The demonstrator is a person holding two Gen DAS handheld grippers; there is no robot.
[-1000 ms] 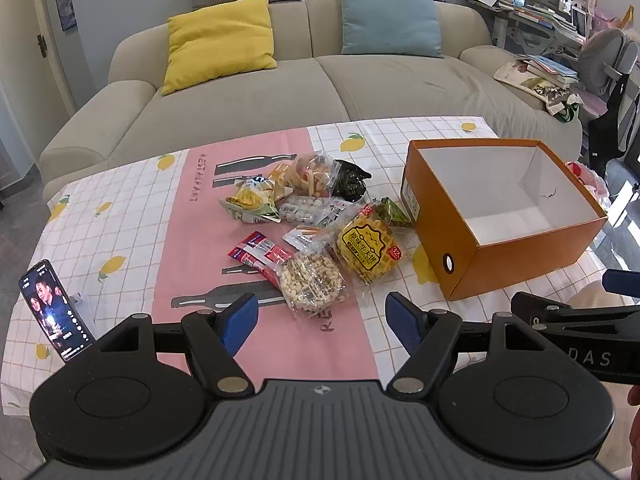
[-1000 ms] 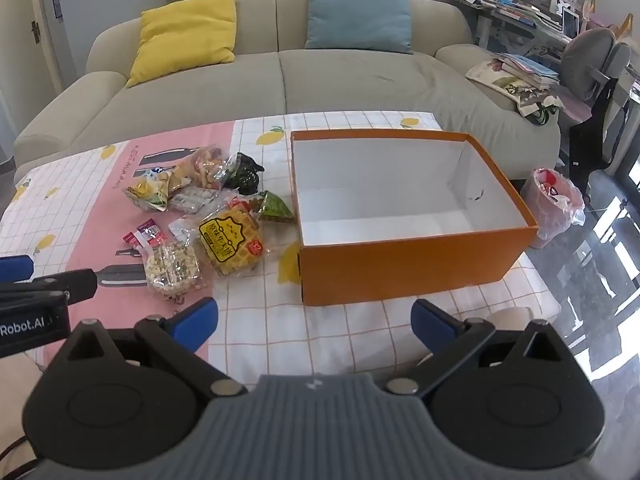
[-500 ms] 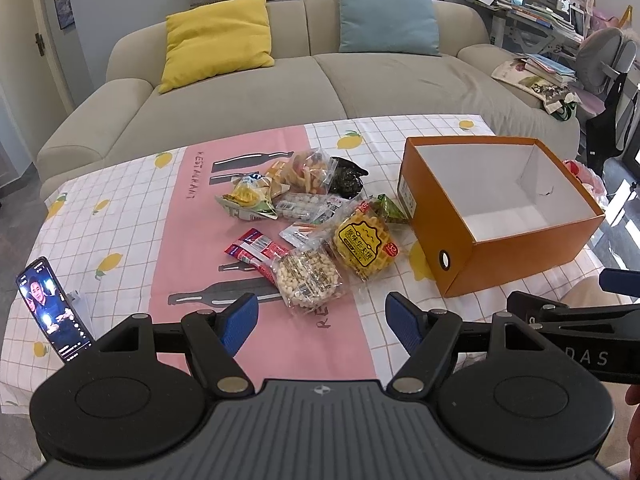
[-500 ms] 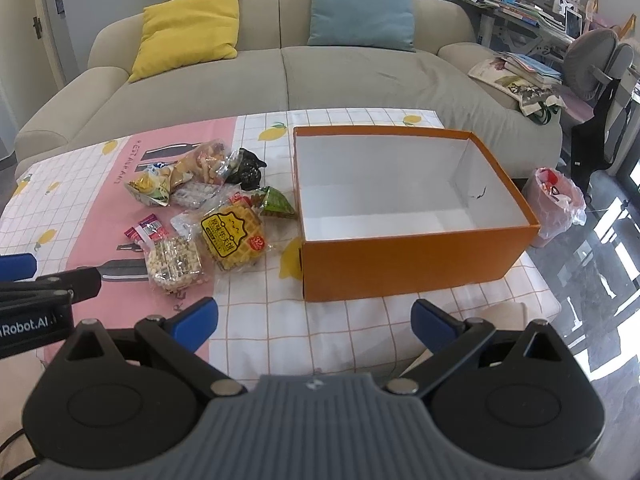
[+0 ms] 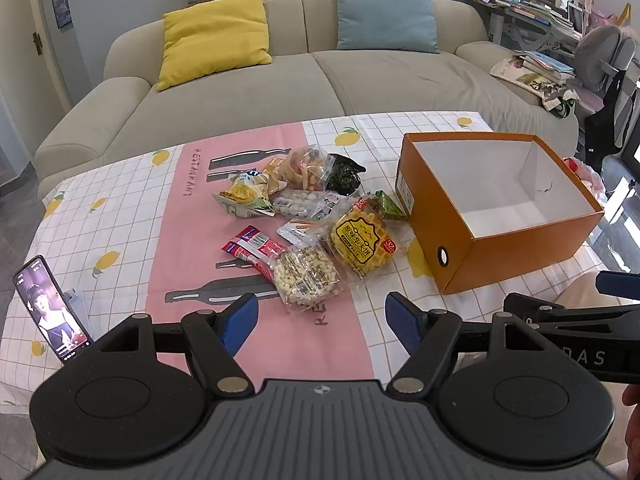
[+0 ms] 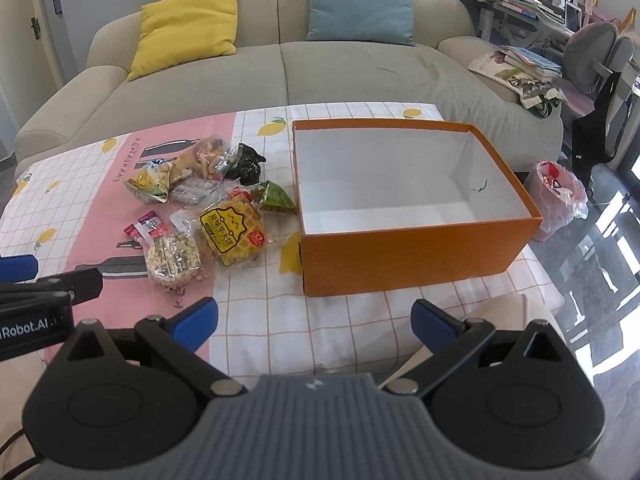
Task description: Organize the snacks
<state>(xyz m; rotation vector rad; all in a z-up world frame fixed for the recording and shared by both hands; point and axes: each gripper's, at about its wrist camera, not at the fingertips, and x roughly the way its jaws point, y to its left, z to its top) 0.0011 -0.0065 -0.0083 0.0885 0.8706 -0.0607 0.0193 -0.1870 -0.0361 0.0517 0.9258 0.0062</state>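
A loose heap of crinkly plastic snack packets lies on the pink stripe of a checked, lemon-printed tablecloth, just left of an open orange cardboard box. Nearest that box's left wall sits a small green triangular pouch, and just beside it a clear packet with a round yellow waffle cake and a yellow label. Touching the cake packet on the side away from the box is a clear packet of pale puffed grains pressed into a disc, which overlaps a red-and-white foil stick packet. Farther from the box along its far corner lie a black crumpled wrapper, a clear bag of orange twisted crisps, a yellow-and-green pouch and a flat clear pack of small white pieces.

The box has smooth orange outer walls, a white inside with nothing in it, and a round finger hole in its short end.

The left gripper hovers near the puffed-grain packet, blue-padded fingers spread wide and holding nothing. The right gripper hovers before the box's long side, fingers likewise wide apart and holding nothing.

A lit smartphone stands propped at the cloth's edge, well apart from the box.
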